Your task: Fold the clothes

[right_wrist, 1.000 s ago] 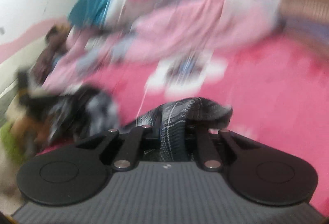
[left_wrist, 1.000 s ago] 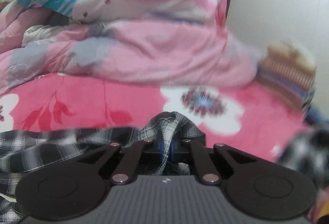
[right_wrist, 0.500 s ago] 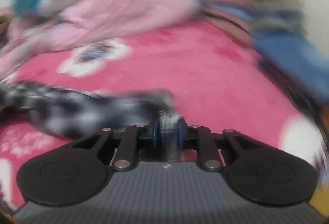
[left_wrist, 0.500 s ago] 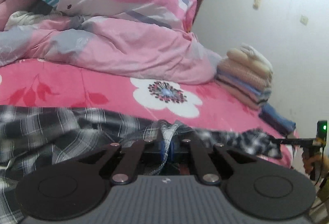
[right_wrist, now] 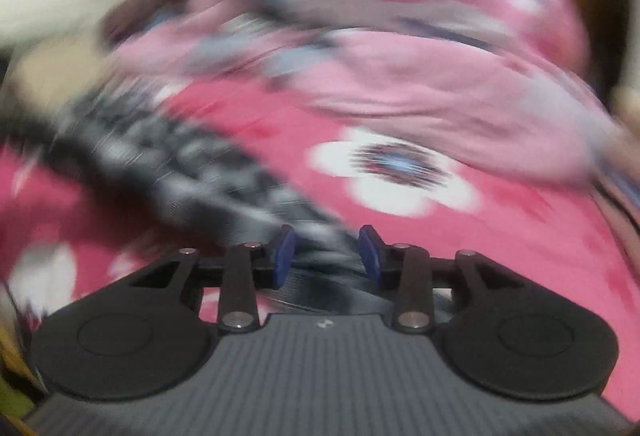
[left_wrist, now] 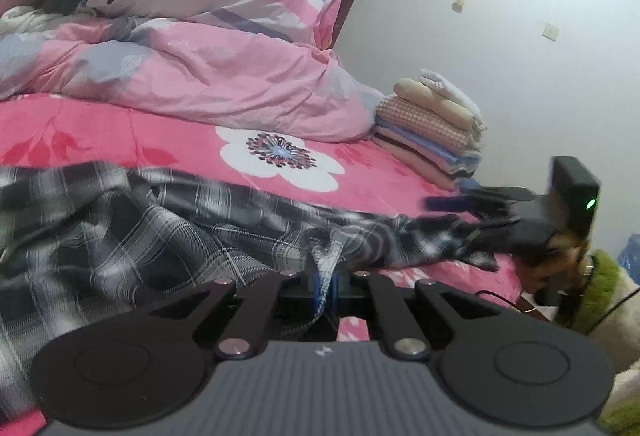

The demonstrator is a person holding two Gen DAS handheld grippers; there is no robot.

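A black-and-white plaid shirt (left_wrist: 160,220) lies stretched across the pink flowered bed sheet (left_wrist: 360,180). My left gripper (left_wrist: 325,276) is shut on a pinch of its near edge, and the cloth stands up between the blue pads. In the left wrist view my right gripper (left_wrist: 460,218) is at the shirt's far right end, blurred. The right wrist view is smeared by motion. There the right gripper (right_wrist: 327,256) has its blue pads (right_wrist: 285,256) apart, with the jaws opening. Plaid cloth (right_wrist: 180,164) lies under and between them, not pressed.
A heaped pink duvet (left_wrist: 208,76) fills the back of the bed. A stack of folded clothes (left_wrist: 432,132) sits at the right against the white wall (left_wrist: 520,56). A hand in a green fuzzy cuff (left_wrist: 600,280) holds the right gripper past the bed's right edge.
The right gripper, shut on plaid cloth before, now has its pads apart, and its view has swung left. The left gripper keeps its hold, and the shirt now lies stretched between both grippers.
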